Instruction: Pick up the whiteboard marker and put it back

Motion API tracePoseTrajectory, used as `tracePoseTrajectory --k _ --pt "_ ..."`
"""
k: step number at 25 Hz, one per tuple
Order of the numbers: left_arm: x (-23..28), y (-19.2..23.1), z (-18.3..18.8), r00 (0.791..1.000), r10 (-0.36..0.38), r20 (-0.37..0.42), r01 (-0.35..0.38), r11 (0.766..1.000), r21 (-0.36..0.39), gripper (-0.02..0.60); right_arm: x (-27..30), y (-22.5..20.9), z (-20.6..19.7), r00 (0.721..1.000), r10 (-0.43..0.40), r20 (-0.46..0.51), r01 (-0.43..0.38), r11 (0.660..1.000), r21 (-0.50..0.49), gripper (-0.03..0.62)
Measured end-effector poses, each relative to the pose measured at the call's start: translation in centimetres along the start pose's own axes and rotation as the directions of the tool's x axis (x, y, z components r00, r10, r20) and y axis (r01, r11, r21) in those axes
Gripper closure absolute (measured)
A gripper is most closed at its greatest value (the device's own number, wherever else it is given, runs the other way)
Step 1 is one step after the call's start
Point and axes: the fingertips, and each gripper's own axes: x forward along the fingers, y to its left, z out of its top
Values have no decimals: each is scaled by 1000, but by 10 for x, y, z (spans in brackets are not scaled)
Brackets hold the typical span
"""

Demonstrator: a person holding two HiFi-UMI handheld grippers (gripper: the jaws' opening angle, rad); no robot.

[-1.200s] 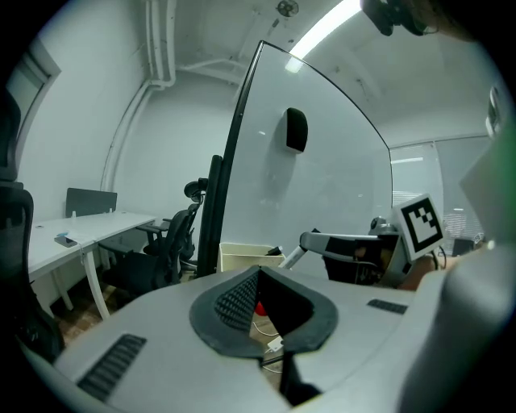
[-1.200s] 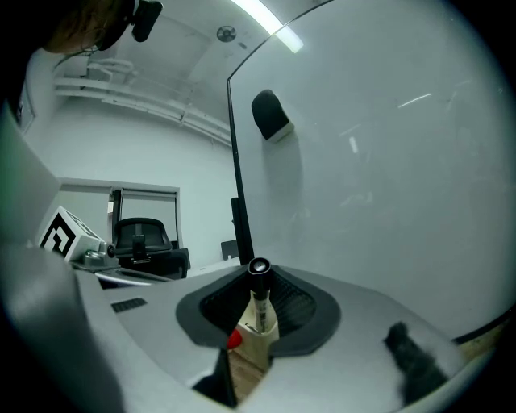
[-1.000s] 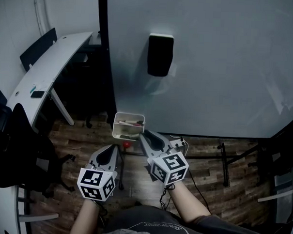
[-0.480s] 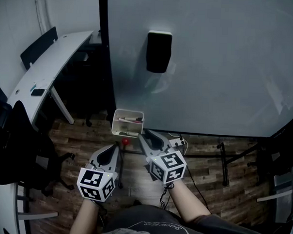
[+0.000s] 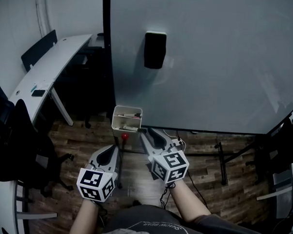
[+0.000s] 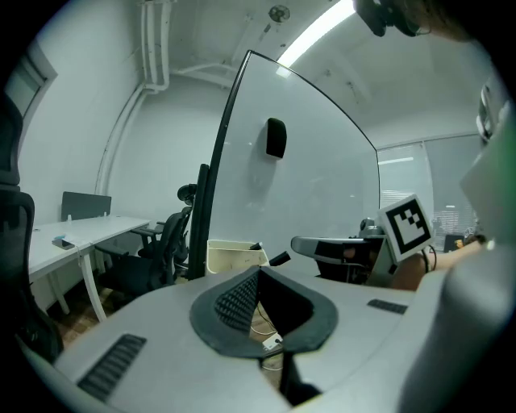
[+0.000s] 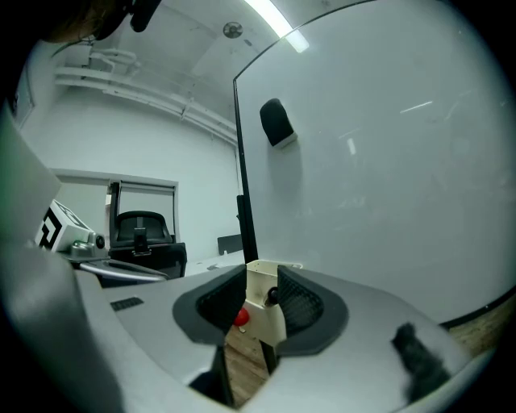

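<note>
Right claw (image 5: 144, 133): released, just opening; black whiteboard marker (image 7: 272, 296) end between its jaws, ungripped
Left claw (image 5: 115, 148): clenched, empty
Marker: in white plastic tray (image 5: 119, 123)

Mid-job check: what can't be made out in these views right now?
- How the markers lie in the white tray: too small and dim in the head view; the tray's wall hides them in the left gripper view.
- Red object below the tray: too small to identify in any view.
- Right gripper view: the right tool, jaws just opened with nothing gripped, covers part of the tray.
</note>
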Motion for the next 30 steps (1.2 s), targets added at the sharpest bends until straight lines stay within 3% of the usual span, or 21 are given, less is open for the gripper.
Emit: tracePoseTrajectory --k 6,9,20,30 --pt "-30 -5 -6 1000 -1 9 1 1000 -8 568 -28 7 12 992 -106 62 106 994 3 488" --pt "-47 -7 -6 1000 -7 19 7 1000 -7 568 -43 19 19 985 -148 86 151 988 -18 531" --pt "-126 -17 -20 1000 -5 29 5 1000 -1 568 -94 77 7 976 -191 105 193 981 -8 571" --pt "-197 -35 -44 1000 -18 20 19 999 -27 568 -143 144 -25 985 -173 31 173 985 -17 572"
